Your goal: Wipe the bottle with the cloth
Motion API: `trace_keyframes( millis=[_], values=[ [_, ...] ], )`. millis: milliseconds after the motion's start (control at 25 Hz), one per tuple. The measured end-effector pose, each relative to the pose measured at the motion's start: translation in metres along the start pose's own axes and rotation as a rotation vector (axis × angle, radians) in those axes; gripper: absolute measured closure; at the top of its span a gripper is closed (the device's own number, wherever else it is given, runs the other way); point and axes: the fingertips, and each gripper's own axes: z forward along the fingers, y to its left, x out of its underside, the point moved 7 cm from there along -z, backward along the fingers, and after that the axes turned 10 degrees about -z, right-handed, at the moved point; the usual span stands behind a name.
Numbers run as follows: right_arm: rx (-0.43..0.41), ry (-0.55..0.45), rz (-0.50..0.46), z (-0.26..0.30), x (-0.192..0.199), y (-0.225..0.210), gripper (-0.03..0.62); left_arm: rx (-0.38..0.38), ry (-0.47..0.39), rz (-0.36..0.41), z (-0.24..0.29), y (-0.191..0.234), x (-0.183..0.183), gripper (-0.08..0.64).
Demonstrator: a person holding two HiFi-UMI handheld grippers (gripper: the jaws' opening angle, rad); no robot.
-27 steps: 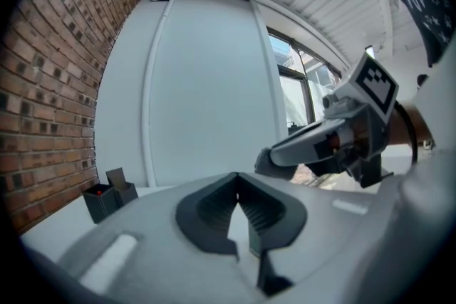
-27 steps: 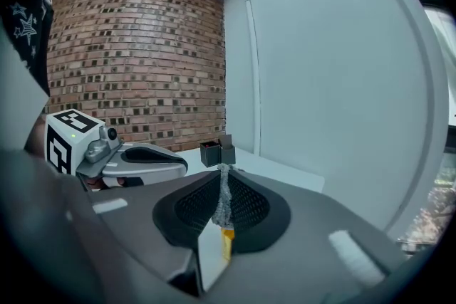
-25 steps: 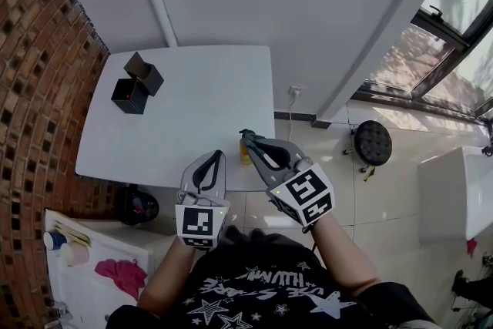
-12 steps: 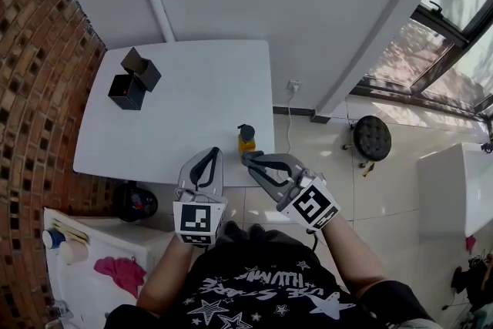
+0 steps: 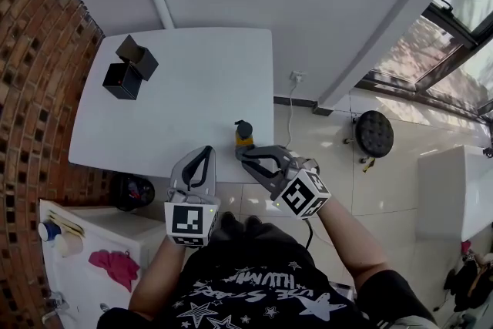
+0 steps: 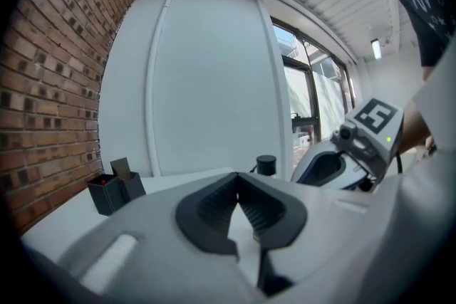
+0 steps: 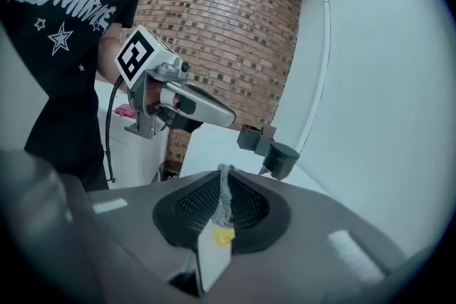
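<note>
Two grippers are held at the near edge of the white rectangular worktop (image 5: 185, 104). The left gripper (image 5: 209, 152) has its fingers (image 6: 214, 206) pressed together, and nothing is between them. The right gripper (image 5: 240, 152) has its fingers (image 7: 191, 204) closed on a thin grey textured cloth (image 7: 224, 197). The cloth stands as a narrow strip between the two dark pads and reaches up to their tips. A small yellow bit shows at its lower end; I cannot tell what this is.

The small yellow bottle with a black round cap (image 5: 244, 132) stands upright on the worktop, close to its near edge. It is just ahead of the right fingers and a little to their right side in the right gripper view, where its cap (image 7: 283, 159) is near the finger tips. I cannot tell if the fingers touch it. From the left fingers the bottle (image 6: 266, 165) is ahead and to the right, near but apart.

Two black open boxes (image 5: 129, 72) stand together, well beyond both pairs of fingers, at the far left of the worktop next to the brick wall (image 5: 31, 88).
</note>
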Motion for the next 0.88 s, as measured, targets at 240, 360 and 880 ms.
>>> trace_keyframes(
  millis=[240,360,880],
  values=[
    [-0.049,-0.017,0.007,0.005,0.006,0.003,0.557,-0.005,0.004,0.011,-0.002,-0.001,-0.005,0.555],
    [-0.063,-0.015,0.013,0.008,0.013,0.006,0.557,-0.01,0.006,0.011,-0.003,-0.001,-0.007,0.555],
    [-0.09,0.058,0.112,0.026,0.058,0.011,0.557,-0.042,0.04,-0.006,-0.005,0.005,-0.001,0.555]
  ],
)
